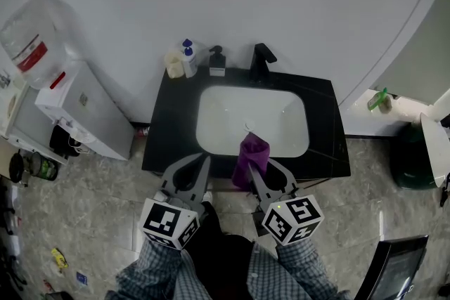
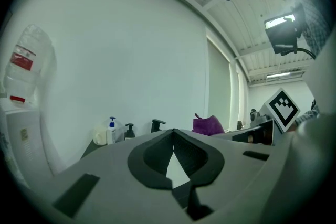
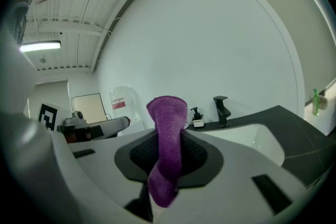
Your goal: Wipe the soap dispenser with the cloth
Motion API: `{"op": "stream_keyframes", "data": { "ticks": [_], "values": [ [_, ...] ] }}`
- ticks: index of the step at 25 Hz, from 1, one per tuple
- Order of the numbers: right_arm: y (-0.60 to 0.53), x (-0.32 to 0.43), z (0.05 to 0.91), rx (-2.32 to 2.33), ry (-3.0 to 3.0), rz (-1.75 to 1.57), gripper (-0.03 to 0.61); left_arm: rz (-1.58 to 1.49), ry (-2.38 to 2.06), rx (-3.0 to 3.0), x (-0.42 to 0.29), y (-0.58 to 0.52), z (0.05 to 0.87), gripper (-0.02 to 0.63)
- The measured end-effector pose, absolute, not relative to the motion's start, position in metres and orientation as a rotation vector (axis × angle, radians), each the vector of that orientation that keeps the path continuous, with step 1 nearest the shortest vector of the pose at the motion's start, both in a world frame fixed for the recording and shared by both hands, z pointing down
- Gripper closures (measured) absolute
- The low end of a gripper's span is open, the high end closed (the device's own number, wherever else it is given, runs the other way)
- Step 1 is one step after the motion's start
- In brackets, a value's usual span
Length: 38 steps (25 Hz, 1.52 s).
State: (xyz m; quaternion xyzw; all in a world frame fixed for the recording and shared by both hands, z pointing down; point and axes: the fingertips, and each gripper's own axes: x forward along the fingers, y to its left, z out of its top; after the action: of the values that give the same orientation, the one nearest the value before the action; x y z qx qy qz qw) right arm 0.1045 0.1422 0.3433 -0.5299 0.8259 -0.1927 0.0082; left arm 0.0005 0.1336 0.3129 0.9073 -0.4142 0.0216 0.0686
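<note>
The soap dispenser (image 1: 216,60), a small black pump bottle with a white label, stands at the back of the black counter (image 1: 323,130), left of the black faucet (image 1: 261,61). It also shows small in the left gripper view (image 2: 129,130) and the right gripper view (image 3: 197,118). A purple cloth (image 1: 252,157) sticks up from my right gripper (image 1: 252,168), which is shut on it in front of the white basin (image 1: 253,121). In the right gripper view the cloth (image 3: 168,139) stands between the jaws. My left gripper (image 1: 205,161) is shut on nothing, at the counter's front edge.
A white pump bottle with a blue cap (image 1: 188,58) and a cream container (image 1: 174,64) stand left of the dispenser. A water cooler (image 1: 77,109) with its bottle (image 1: 31,38) is on the left. A green bottle (image 1: 380,100) and a dark bin (image 1: 411,159) are on the right.
</note>
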Motion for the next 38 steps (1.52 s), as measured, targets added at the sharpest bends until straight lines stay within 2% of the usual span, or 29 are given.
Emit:
{"op": "stream_keyframes", "data": {
  "ticks": [18,26,38],
  "values": [
    [-0.052,0.095,0.349,-1.784,2.535,-0.641,0.491,0.115,-1.161,2.697,-0.033,-0.052,0.330,0.603],
    [-0.122,0.083,0.354,-1.831,2.545,-0.628,0.491,0.145,-1.123,2.661,-0.054,-0.102,0.349,0.603],
    [-0.204,0.076,0.367,-1.809,2.673,-0.569,0.491,0.154,-1.101,2.582,-0.045,-0.140,0.381,0.603]
  ]
}}
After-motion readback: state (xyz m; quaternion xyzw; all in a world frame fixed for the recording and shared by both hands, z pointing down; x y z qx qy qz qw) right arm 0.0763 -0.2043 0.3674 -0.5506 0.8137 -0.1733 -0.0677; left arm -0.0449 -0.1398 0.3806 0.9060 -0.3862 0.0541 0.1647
